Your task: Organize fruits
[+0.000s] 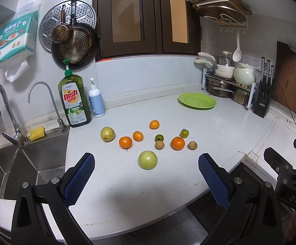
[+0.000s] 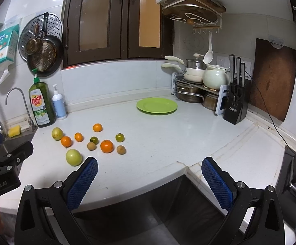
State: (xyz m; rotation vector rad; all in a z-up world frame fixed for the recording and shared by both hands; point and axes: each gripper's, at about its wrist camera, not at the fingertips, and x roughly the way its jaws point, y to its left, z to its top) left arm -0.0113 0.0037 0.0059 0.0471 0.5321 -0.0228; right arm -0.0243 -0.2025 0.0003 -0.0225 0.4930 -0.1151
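Observation:
Several fruits lie loose on the white counter (image 1: 127, 183): a big green fruit (image 1: 147, 159) (image 2: 73, 157) nearest me, a yellow-green one (image 1: 107, 134) at the left, several small oranges such as one (image 1: 177, 143) (image 2: 107, 146), two small green tomatoes (image 1: 184, 133) and two brown fruits (image 1: 192, 145). An empty green plate (image 1: 197, 100) (image 2: 156, 106) sits at the back right. My left gripper (image 1: 146, 162) is open, just short of the big green fruit. My right gripper (image 2: 149, 166) is open over the counter's front edge, right of the fruits.
A sink (image 1: 15, 163) with taps lies at the left, with a dish soap bottle (image 1: 74, 100) and a white pump bottle (image 1: 96, 100) behind the fruits. A pot rack (image 2: 197, 85), knife block (image 2: 236, 102) and leaning cutting board (image 2: 274, 77) fill the back right corner.

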